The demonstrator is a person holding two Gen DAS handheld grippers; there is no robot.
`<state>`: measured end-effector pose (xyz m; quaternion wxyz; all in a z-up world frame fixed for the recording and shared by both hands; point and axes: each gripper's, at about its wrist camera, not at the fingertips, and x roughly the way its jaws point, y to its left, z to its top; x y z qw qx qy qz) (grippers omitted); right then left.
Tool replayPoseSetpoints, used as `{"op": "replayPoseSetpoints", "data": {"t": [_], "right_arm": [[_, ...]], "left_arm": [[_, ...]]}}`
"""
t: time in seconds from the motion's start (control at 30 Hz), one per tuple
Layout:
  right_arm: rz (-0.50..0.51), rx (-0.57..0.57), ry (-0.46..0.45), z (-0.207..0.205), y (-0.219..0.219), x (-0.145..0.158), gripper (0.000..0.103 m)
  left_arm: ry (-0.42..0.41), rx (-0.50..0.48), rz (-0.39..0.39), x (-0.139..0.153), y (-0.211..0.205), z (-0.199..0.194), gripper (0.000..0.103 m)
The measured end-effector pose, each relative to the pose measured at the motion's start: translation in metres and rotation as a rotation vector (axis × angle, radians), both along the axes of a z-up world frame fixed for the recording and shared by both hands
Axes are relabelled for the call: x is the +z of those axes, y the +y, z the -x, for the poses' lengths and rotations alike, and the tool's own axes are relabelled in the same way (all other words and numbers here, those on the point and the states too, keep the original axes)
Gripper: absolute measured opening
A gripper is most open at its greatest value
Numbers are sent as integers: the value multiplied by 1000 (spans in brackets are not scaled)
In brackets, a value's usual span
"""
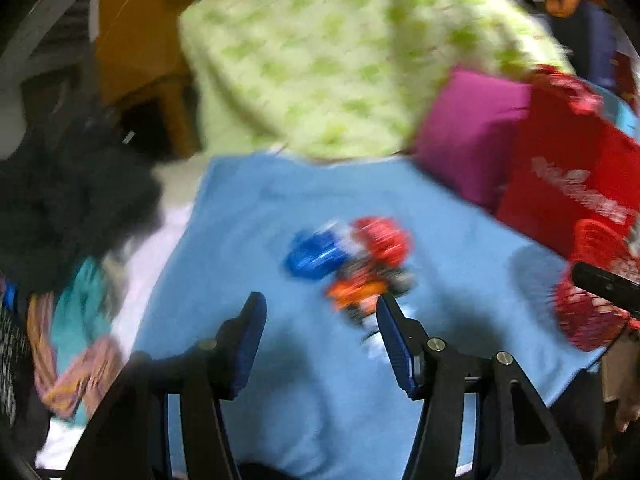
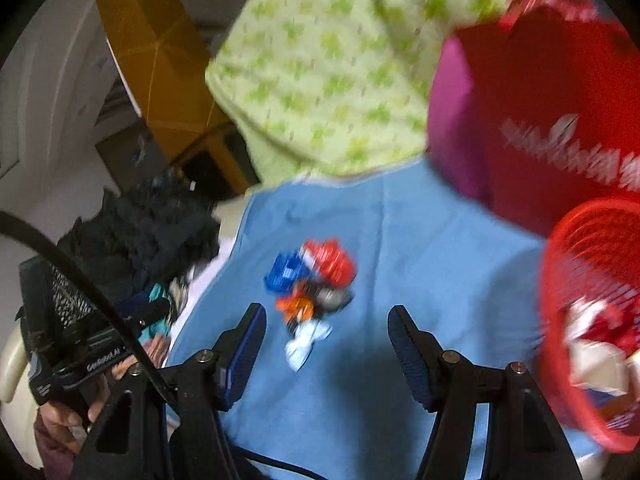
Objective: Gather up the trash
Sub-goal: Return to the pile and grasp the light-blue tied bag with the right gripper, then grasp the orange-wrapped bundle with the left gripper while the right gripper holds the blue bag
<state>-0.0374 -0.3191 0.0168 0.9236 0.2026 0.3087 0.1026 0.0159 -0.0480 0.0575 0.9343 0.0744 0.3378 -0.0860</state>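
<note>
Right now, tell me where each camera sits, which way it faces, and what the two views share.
Left wrist: sits behind the left gripper, looks down at wrappers on the blue cloth; its open jaws show, a hand at right.
Right wrist: sits behind the right gripper, same downward look; open jaws, the left gripper and hand at lower left.
Shared: wrappers, blue cloth, red basket, green cloth.

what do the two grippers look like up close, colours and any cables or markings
Both grippers, left and right, have black angular frames with round metal pivot screws and ribbed blue pads. From the right wrist, the left unit's body shows white lettering and a black cable across it.
</note>
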Motion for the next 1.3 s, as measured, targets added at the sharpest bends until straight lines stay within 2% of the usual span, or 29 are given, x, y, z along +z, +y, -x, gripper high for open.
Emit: {"op": "replayPoseSetpoints", "data": {"t": [0.1, 0.17, 0.3, 0.43, 0.5, 0.53, 0.67, 0.83, 0.9, 0.97, 1.0, 1.13, 1.27, 1.3], "right_arm": [[8, 70, 78, -33, 26, -26, 68], [7, 100, 139, -60, 44, -47, 68], [-11, 105, 247, -105, 74, -87, 68], [-11, 74, 345, -146, 94, -120, 65], [17, 64, 384, -159, 103, -135, 50], [14, 66, 411, -163, 105, -144, 37], [2, 51, 382, -155, 95, -151, 27], [25, 40, 330, -124, 65, -138, 27], [30, 36, 312, -108, 51, -132, 27], [37, 34, 288, -90, 37, -125, 27], [45, 33, 280, -84, 34, -122, 27], [77, 25, 238, -64, 21, -108, 27], [66, 22, 219, -51, 14, -106, 27], [70, 21, 217, -51, 17, -107, 27]], "left_arm": [[69, 108, 11, -24, 49, -16, 58], [103, 145, 26, -35, 70, -23, 58], [152, 162, 60, -52, 89, -34, 58], [198, 143, 106, -64, 90, -54, 58], [210, 115, 134, -67, 84, -65, 58], [216, 97, 145, -68, 80, -70, 58], [258, -2, 209, -79, 56, -100, 58], [303, -69, 230, -95, 13, -135, 58], [312, -99, 214, -104, -11, -144, 58], [320, -132, 191, -115, -36, -150, 68], [323, -144, 172, -120, -48, -152, 69], [338, -160, 89, -140, -80, -156, 70], [338, -127, 82, -153, -85, -166, 69], [339, -122, 97, -155, -83, -168, 65]]}}
